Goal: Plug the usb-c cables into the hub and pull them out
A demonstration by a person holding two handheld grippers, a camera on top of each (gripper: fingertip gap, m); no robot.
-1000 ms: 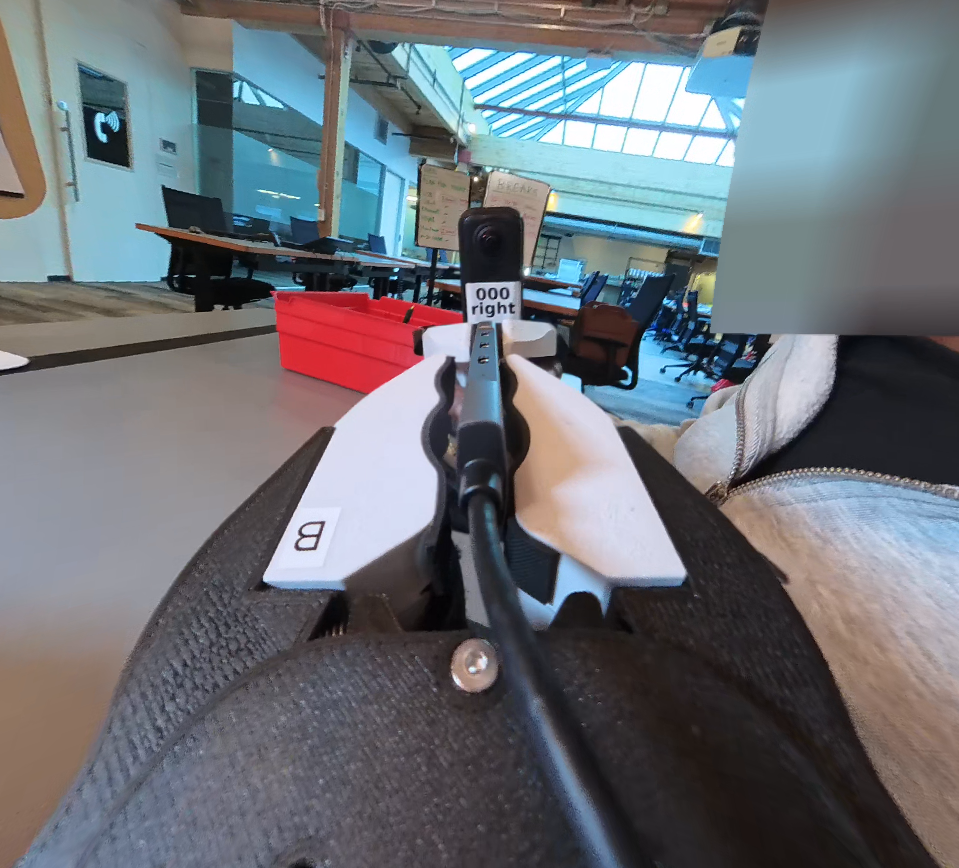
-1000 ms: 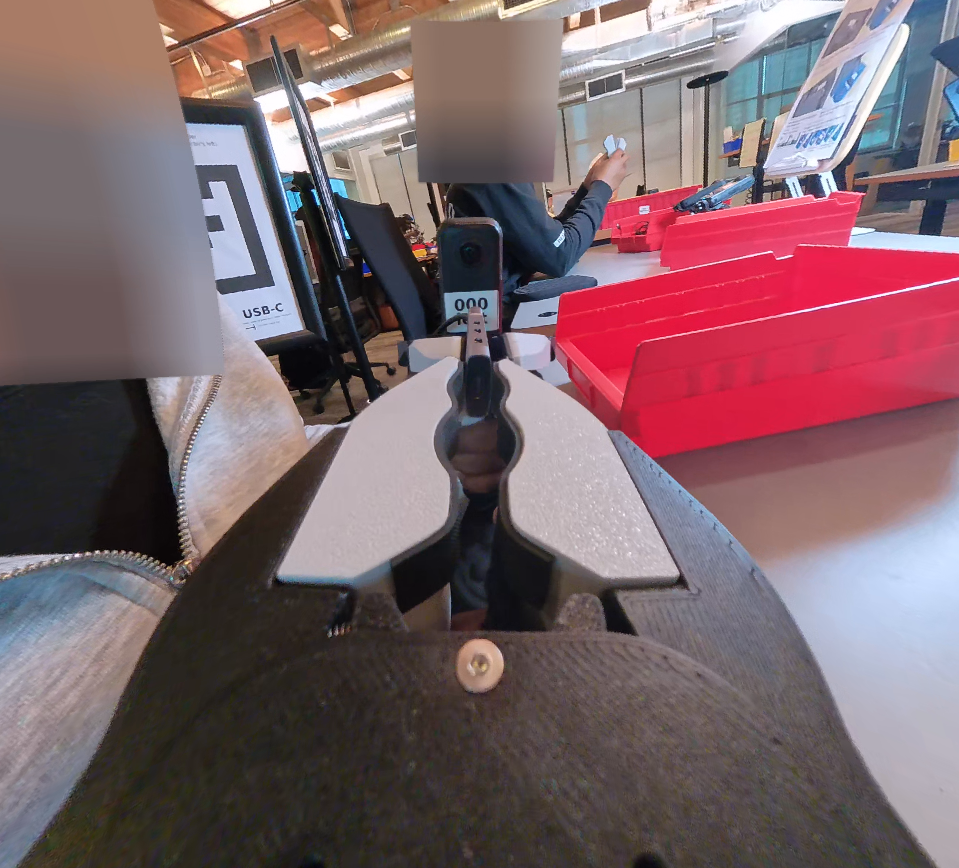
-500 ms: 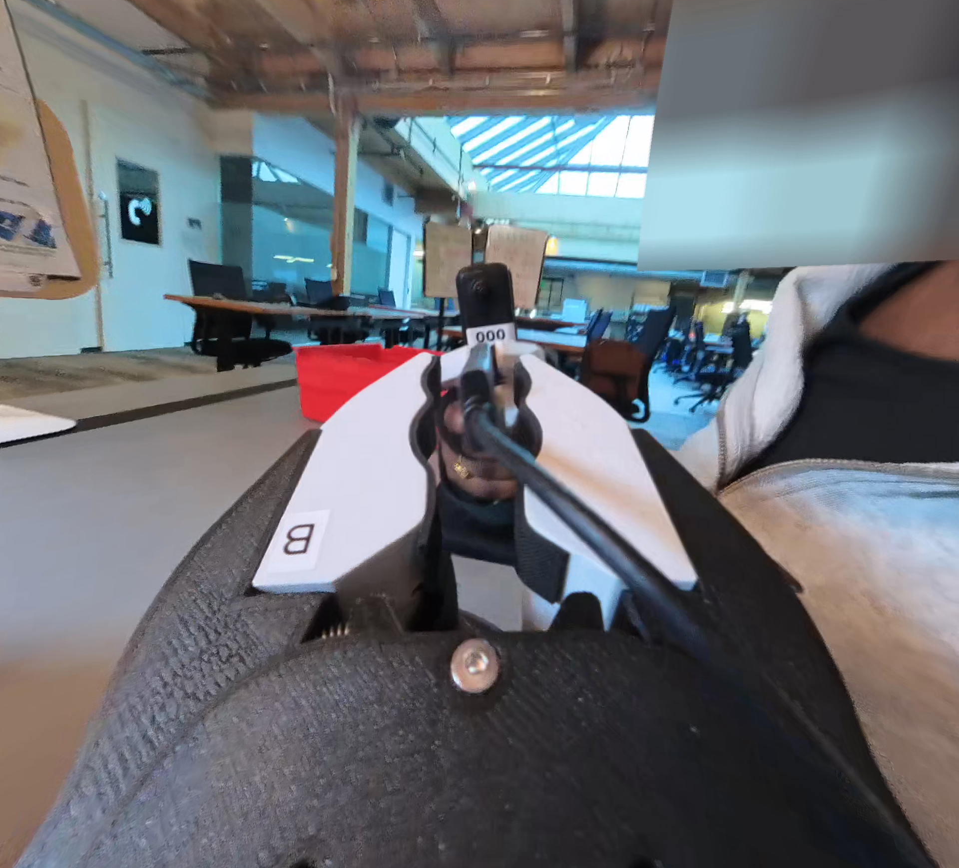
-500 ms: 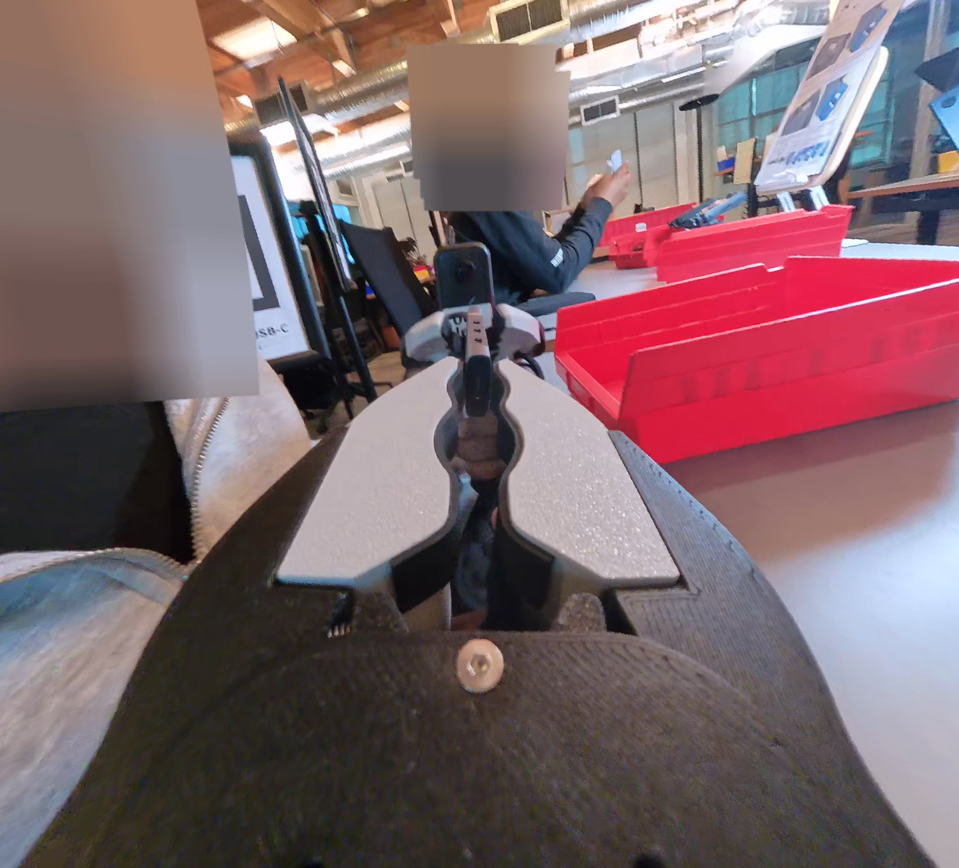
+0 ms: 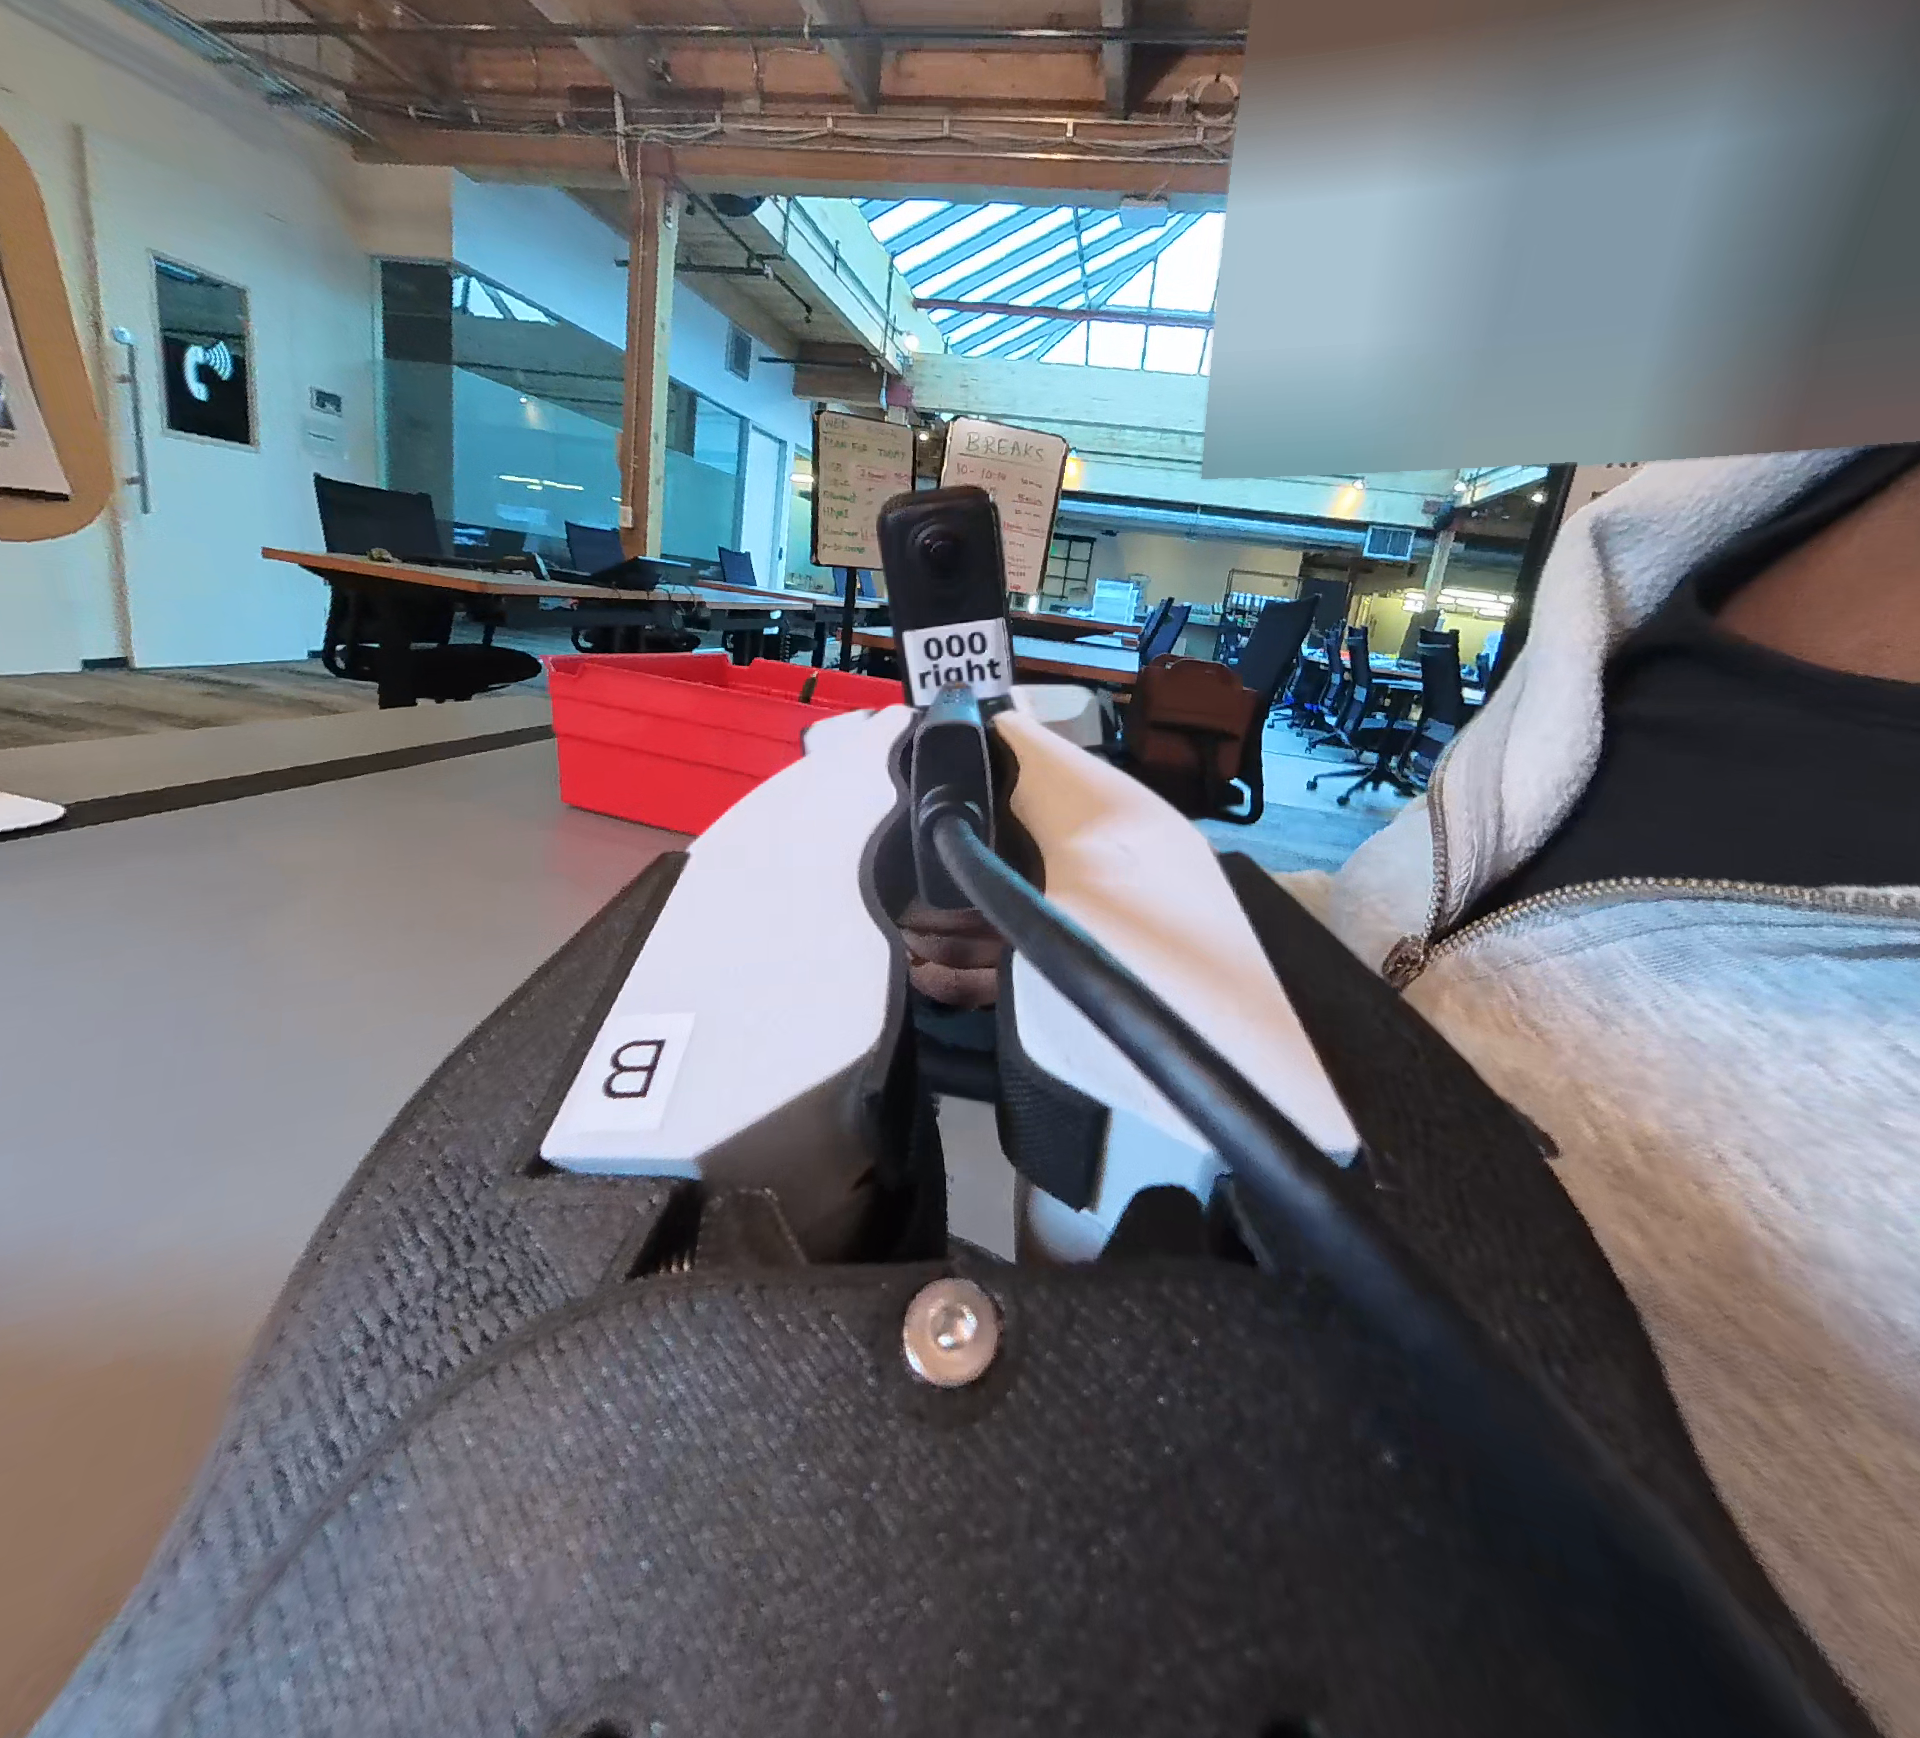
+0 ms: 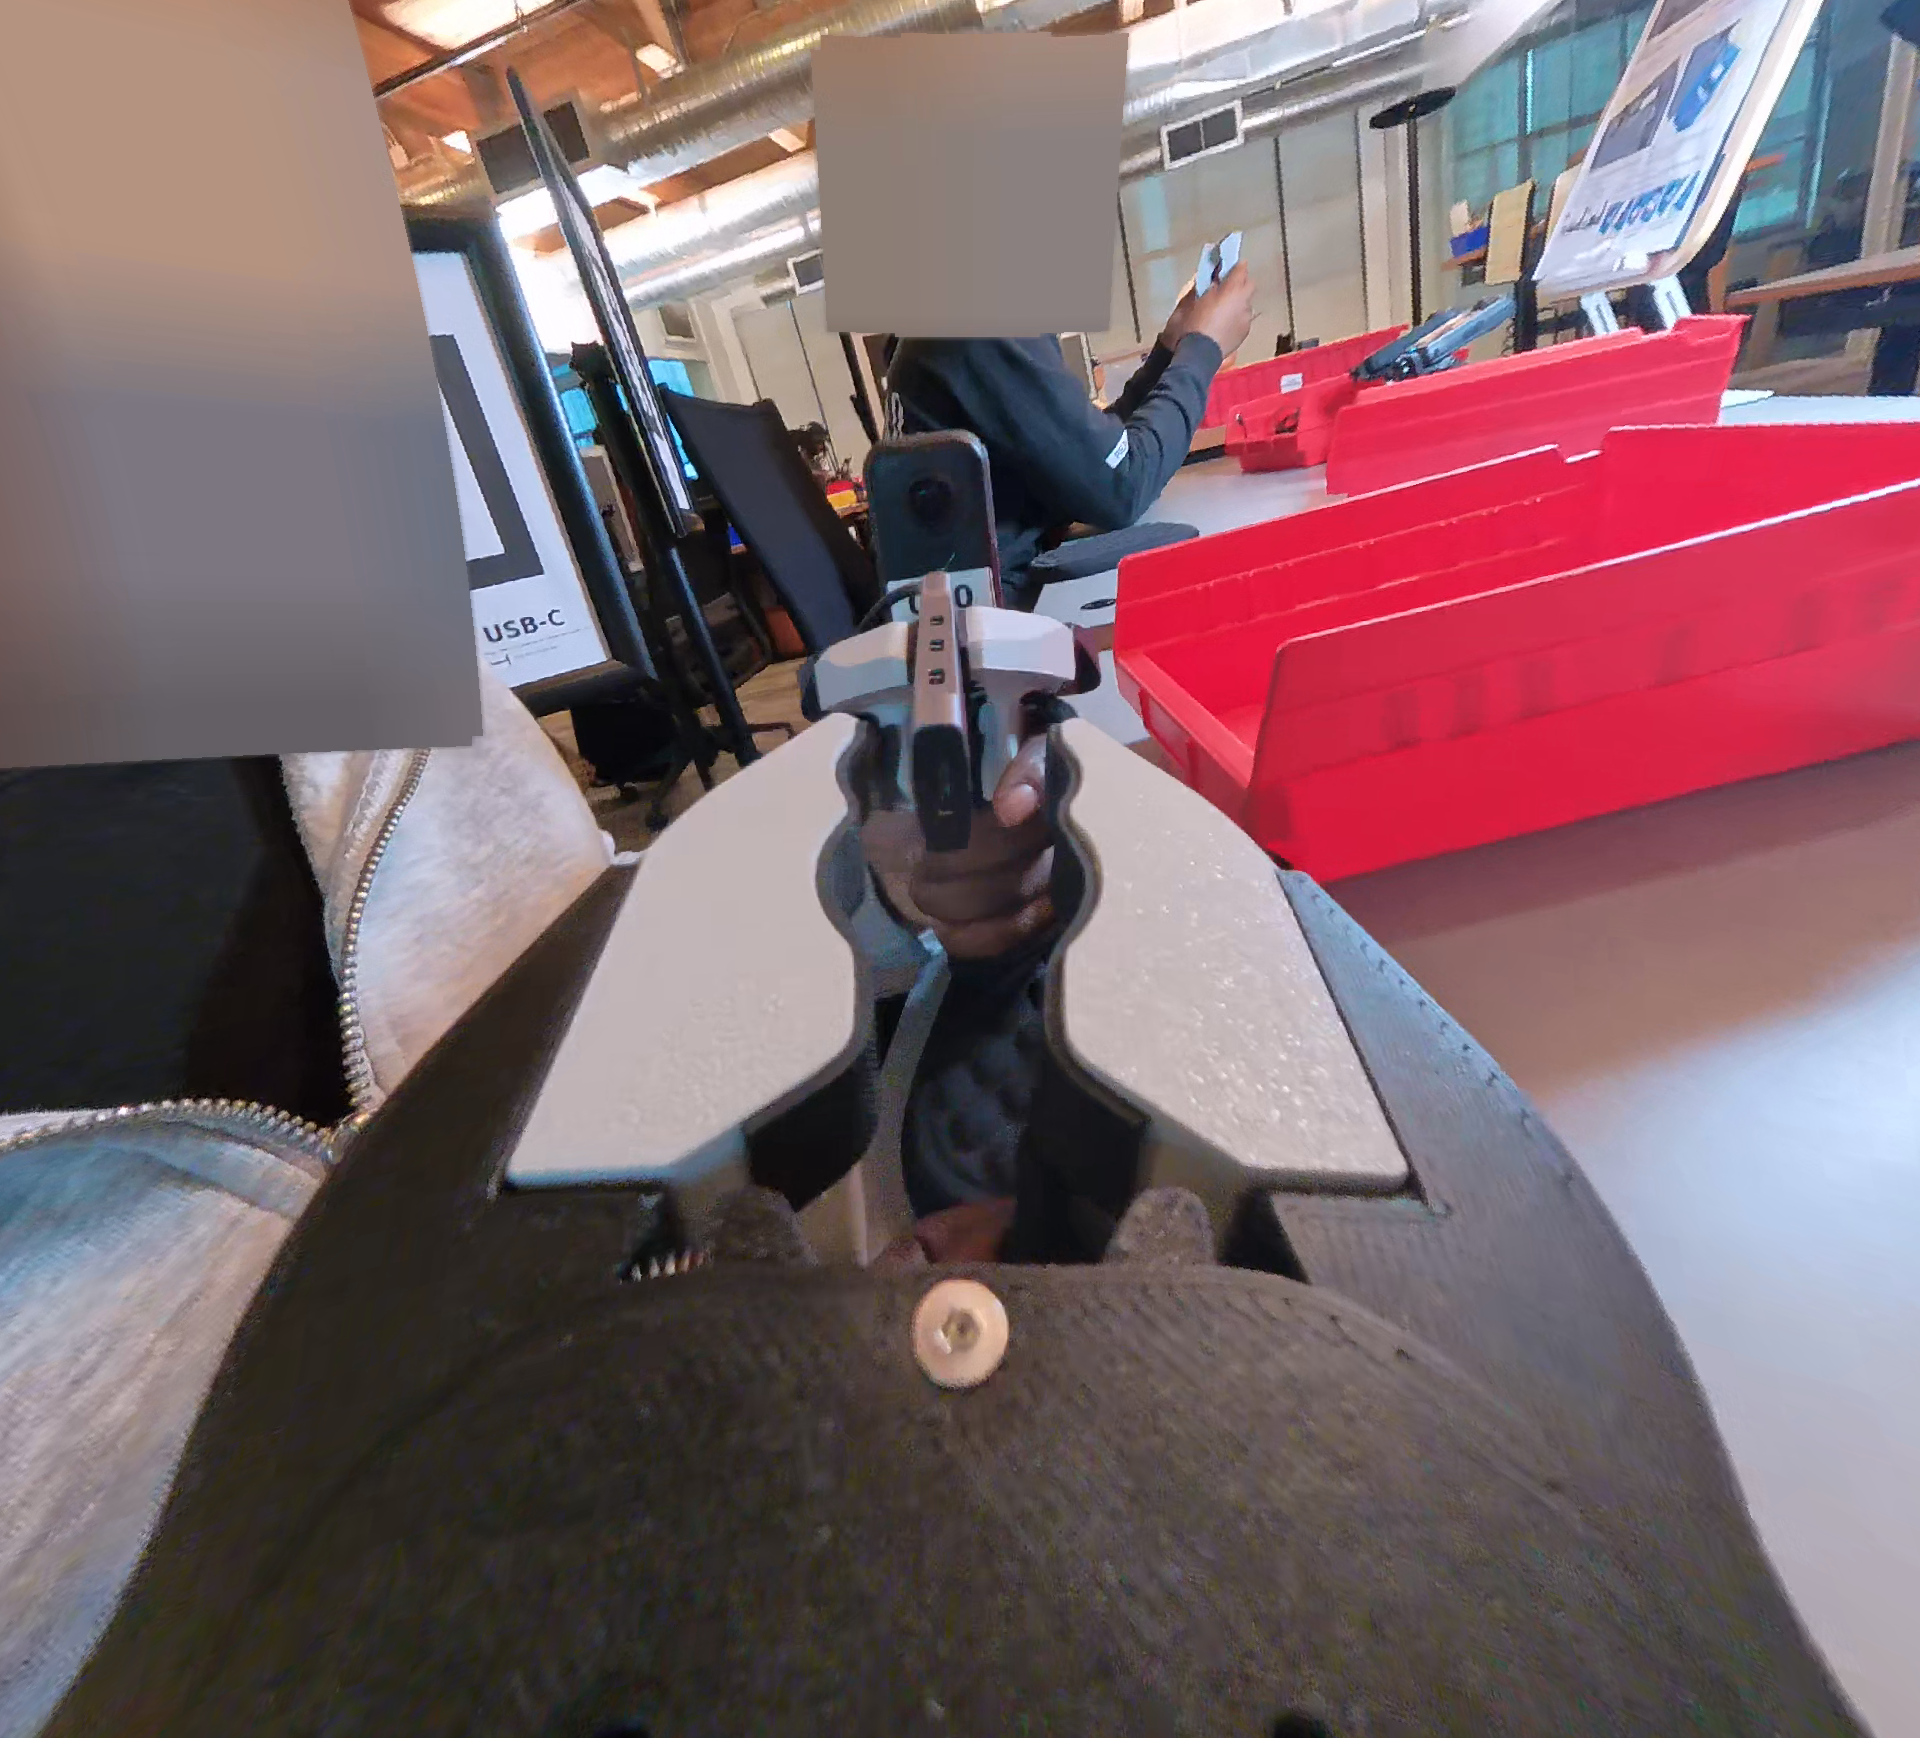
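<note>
In the left wrist view my left gripper [image 5: 948, 732] is shut on the black plug [image 5: 943, 758] of a usb-c cable [image 5: 1143, 982], which trails back to the lower right. The plug's tip reaches the right gripper just under that gripper's camera [image 5: 940, 556]. In the right wrist view my right gripper [image 6: 956, 743] has its jaws spread. The slim grey hub [image 6: 940, 722] stands edge-on between them with a gap on each side. The left gripper [image 6: 940, 665] is at the hub's far end. Whether the plug is seated in a port is hidden.
A grey table [image 6: 1714, 1013] lies under both grippers and shows in the left wrist view [image 5: 260, 961]. Red bins [image 6: 1558, 628] stand at the right, one [image 5: 675, 732] ahead-left. The holder's grey zip jacket [image 5: 1662, 1065] is close. Another person [image 6: 1039, 441] sits beyond. The tips of both grippers are at nearly the same place.
My right gripper's jaws have spread away from the hub they were clamping. The left gripper stays shut on the plug, and the cable has swung to the right.
</note>
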